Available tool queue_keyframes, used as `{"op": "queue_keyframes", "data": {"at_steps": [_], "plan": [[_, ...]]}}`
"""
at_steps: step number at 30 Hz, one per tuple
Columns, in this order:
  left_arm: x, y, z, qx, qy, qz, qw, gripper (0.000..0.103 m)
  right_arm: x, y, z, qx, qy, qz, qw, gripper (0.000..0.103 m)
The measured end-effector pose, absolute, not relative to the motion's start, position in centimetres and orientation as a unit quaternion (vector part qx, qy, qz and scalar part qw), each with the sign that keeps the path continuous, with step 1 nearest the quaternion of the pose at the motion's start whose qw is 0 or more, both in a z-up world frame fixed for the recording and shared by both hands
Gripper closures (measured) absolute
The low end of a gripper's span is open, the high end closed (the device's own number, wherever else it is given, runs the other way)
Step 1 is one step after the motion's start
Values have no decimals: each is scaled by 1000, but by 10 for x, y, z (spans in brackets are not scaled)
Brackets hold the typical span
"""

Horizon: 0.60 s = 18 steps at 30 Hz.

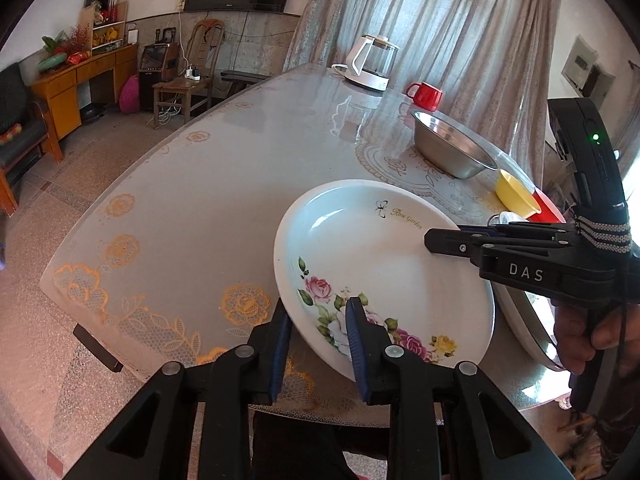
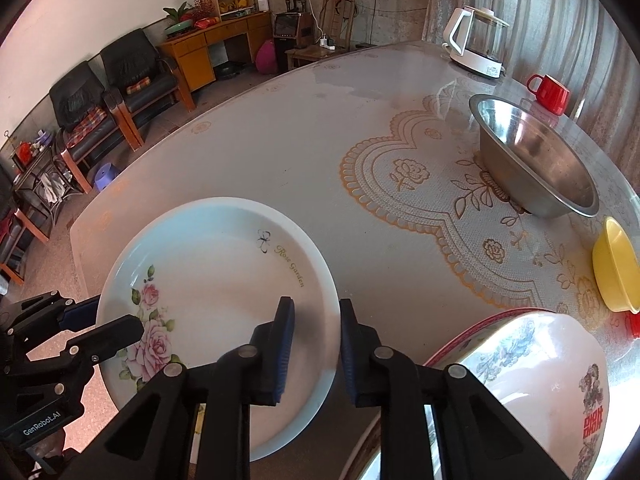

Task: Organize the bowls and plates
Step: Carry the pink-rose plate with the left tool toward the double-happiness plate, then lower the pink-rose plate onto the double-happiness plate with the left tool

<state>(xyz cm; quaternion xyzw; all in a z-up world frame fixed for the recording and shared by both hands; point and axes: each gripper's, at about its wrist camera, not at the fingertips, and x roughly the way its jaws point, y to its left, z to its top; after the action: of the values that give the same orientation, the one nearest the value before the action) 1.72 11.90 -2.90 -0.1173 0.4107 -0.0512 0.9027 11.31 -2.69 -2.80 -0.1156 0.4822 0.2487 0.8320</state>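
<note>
Lettering "GenRobot.AI" marked the left gripper (image 2: 116,330), clamped on the left rim of the plate (image 2: 212,280); the plate read "Rose Garden" and hung tilted over the near edge of the table (image 2: 280,132). At its right rim the right gripper (image 2: 316,344), marked "DAS" in the left view, straddled the edge, pinching it. Wide bare tabletop lay beyond; a steel bowl (image 2: 536,164) and yellow bowl (image 2: 616,268) sat further right
</note>
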Motion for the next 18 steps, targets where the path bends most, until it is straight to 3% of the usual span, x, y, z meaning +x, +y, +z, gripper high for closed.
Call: {"op": "queue_keyframes", "data": {"at_steps": [8,15,18], "plan": [[33,134,-28,-154,400,-22,903,76,122,-28,-23,-93,488,255,830,89],[34,127,-32,-124,398,-18,909,76,128,-17,-25,-112,499,268,817,79],[33,128,-32,-130,397,-11,908,76,127,-18,-23,-110,496,262,820,85]]}}
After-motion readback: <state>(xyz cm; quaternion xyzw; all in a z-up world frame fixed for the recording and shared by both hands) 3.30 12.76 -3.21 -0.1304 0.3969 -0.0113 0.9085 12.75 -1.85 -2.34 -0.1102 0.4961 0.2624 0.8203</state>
